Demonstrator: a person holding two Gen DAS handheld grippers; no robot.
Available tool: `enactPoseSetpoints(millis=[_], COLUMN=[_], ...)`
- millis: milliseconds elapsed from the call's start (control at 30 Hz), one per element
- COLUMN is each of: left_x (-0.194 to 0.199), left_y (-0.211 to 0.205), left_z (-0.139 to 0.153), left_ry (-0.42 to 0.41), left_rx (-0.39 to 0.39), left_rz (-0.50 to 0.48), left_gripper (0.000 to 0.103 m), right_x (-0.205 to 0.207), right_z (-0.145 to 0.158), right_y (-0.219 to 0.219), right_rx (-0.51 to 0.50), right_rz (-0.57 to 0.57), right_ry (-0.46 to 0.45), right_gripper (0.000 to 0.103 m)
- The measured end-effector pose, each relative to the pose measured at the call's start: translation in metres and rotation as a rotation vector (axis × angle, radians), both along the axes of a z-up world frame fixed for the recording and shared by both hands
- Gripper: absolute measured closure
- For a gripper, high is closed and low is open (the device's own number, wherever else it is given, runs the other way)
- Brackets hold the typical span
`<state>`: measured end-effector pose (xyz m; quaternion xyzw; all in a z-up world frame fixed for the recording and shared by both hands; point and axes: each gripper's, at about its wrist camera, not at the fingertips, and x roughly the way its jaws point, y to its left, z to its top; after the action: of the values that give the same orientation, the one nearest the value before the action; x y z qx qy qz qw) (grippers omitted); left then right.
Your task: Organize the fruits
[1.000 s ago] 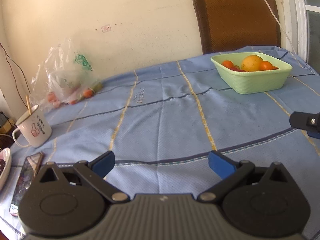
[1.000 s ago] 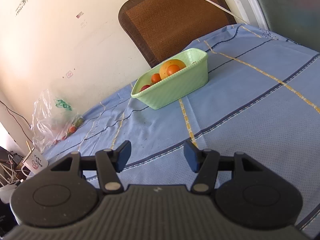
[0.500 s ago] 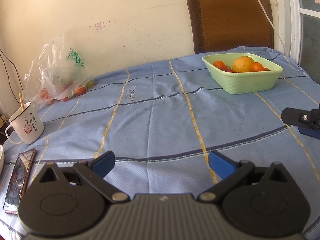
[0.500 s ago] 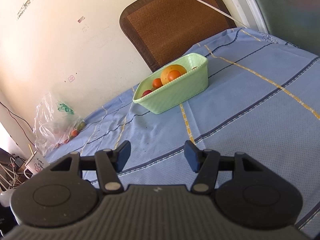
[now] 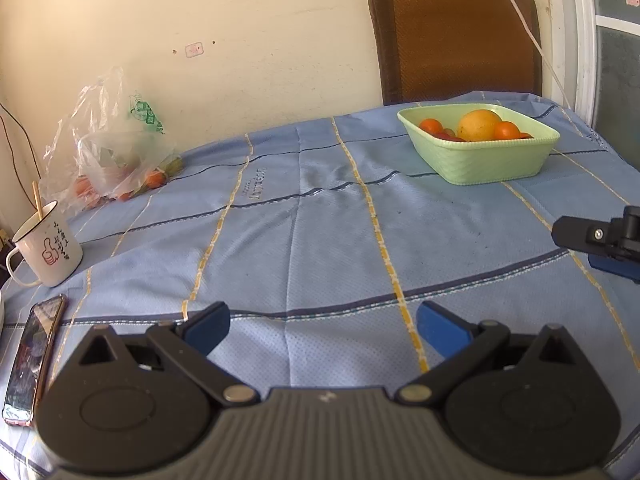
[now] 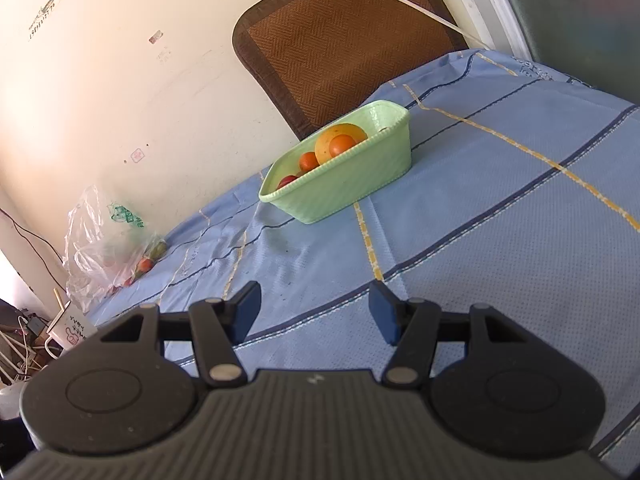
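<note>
A light green basket (image 5: pixel 484 160) stands at the far right of the blue tablecloth and holds a large orange (image 5: pixel 478 125) and several small red-orange fruits. It also shows in the right wrist view (image 6: pixel 352 184). A clear plastic bag (image 5: pixel 108 148) with more small fruits lies at the far left by the wall, and also shows in the right wrist view (image 6: pixel 104 244). My left gripper (image 5: pixel 322 326) is open and empty, low over the cloth's near side. My right gripper (image 6: pixel 314 310) is open and empty; part of it shows at the right edge of the left wrist view (image 5: pixel 600 240).
A white mug (image 5: pixel 46 250) with a stick in it stands at the left, with a phone (image 5: pixel 32 356) lying in front of it. A brown chair back (image 5: pixel 456 36) rises behind the basket. The wall runs along the table's far edge.
Both grippers have drawn back and tilted slightly, so the basket and bag sit a little lower and farther in view. Both stay open and empty.
</note>
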<state>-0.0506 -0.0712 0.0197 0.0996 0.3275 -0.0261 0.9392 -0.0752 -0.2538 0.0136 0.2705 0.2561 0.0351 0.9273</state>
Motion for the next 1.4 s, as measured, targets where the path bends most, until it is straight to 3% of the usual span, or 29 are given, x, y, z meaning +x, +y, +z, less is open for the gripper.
enactPoseSetpoints(millis=[1400], left_x=[-0.0032], left_y=[-0.0016], left_z=[-0.0006], left_ry=[-0.008], left_rx=[0.020], left_rz=[0.027], left_gripper=[0.000], right_x=[-0.0025], right_z=[0.0019], right_y=[0.0031], right_rx=[-0.041], right_rz=[-0.001], right_ry=[-0.026], right_gripper=[0.040])
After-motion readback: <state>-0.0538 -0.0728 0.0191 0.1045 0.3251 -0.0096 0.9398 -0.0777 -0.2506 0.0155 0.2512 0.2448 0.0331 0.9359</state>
